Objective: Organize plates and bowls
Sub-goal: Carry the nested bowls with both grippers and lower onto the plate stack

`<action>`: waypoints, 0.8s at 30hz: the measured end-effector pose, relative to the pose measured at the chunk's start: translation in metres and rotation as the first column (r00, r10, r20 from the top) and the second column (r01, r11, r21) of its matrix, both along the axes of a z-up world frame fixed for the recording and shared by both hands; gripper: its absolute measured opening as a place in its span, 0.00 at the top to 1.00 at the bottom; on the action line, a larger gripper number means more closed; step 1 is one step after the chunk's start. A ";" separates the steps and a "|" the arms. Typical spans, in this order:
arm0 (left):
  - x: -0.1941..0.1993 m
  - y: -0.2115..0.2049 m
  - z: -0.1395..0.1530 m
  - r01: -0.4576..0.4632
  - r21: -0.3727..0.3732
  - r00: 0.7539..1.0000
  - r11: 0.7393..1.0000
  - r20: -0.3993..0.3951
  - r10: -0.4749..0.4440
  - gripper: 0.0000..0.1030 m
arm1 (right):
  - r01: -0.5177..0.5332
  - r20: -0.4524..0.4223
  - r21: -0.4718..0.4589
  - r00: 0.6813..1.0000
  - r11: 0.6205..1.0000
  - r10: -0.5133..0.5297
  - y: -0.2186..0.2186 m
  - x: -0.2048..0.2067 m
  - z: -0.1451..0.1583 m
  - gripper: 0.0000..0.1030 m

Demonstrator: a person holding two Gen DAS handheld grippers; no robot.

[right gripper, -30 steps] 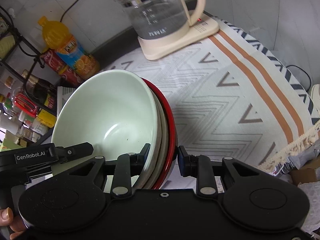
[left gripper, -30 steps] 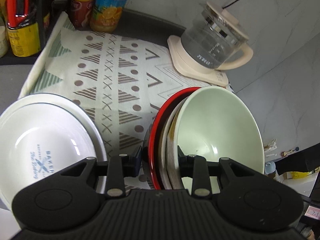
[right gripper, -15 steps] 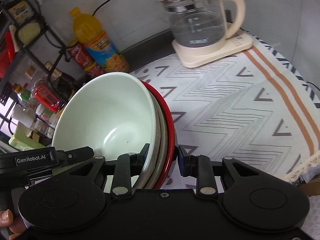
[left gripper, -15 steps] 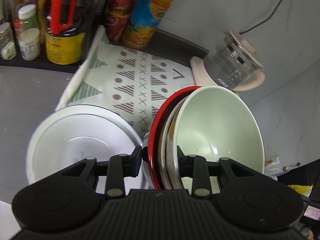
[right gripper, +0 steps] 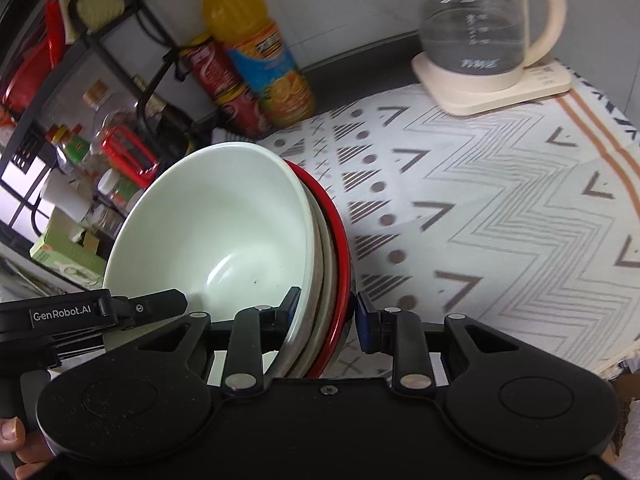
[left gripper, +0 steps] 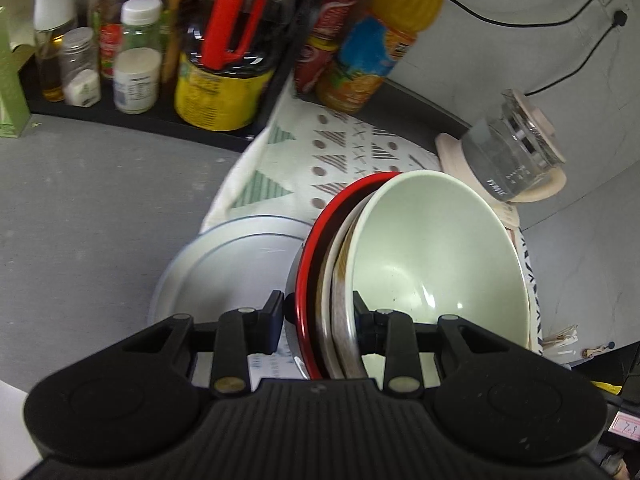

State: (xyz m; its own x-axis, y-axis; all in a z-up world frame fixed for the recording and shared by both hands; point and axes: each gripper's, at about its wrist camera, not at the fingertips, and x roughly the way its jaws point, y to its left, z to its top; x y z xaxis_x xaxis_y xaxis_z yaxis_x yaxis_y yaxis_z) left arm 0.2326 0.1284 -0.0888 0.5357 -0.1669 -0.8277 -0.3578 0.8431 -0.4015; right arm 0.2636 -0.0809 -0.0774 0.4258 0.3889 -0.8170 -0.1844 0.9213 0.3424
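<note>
A nested stack of bowls (left gripper: 436, 248) hangs above the counter: a pale green bowl on top, a brown-patterned one under it, a red-rimmed bowl outermost. My left gripper (left gripper: 318, 314) is shut on the stack's rim at one side. My right gripper (right gripper: 326, 310) is shut on the same stack (right gripper: 224, 220) at the opposite rim. Below and left of the stack in the left wrist view lie stacked white plates (left gripper: 224, 268) at the edge of the patterned cloth (left gripper: 344, 152). The left gripper's body (right gripper: 80, 316) shows at the left of the right wrist view.
A glass kettle (right gripper: 480, 28) stands on its cream base at the cloth's far side. An orange juice bottle (right gripper: 256, 52) and red cans (right gripper: 218, 80) stand by the wall. A dark rack with jars and bottles (left gripper: 136, 52) borders the grey counter (left gripper: 80, 216).
Both grippers carried the bowl stack leftwards, over the white plates and closer to the bottle rack. The kettle has drifted off to the right. Both grips are unchanged.
</note>
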 end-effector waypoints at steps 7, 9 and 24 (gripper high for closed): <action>-0.012 0.025 -0.010 -0.010 -0.002 1.000 1.000 -0.012 0.010 0.70 | -0.013 -0.006 0.002 1.000 1.000 0.013 0.028 -0.012 -0.011 0.73; -0.015 0.029 -0.014 -0.010 -0.005 1.000 1.000 -0.019 0.010 0.70 | -0.014 -0.011 0.000 1.000 1.000 0.014 0.033 -0.015 -0.014 0.73; -0.024 0.047 -0.035 -0.003 -0.036 0.998 0.999 -0.062 0.001 0.70 | -0.003 -0.064 -0.045 0.998 0.999 0.000 0.054 -0.030 -0.036 0.73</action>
State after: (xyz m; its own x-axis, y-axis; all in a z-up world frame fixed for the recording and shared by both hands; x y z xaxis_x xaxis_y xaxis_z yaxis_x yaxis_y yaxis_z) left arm 0.2087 0.1757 -0.1240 0.4841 -0.1965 -0.8527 -0.3847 0.8274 -0.4091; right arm 0.2333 -0.0272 -0.1136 0.3716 0.3515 -0.8593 -0.1651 0.9358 0.3114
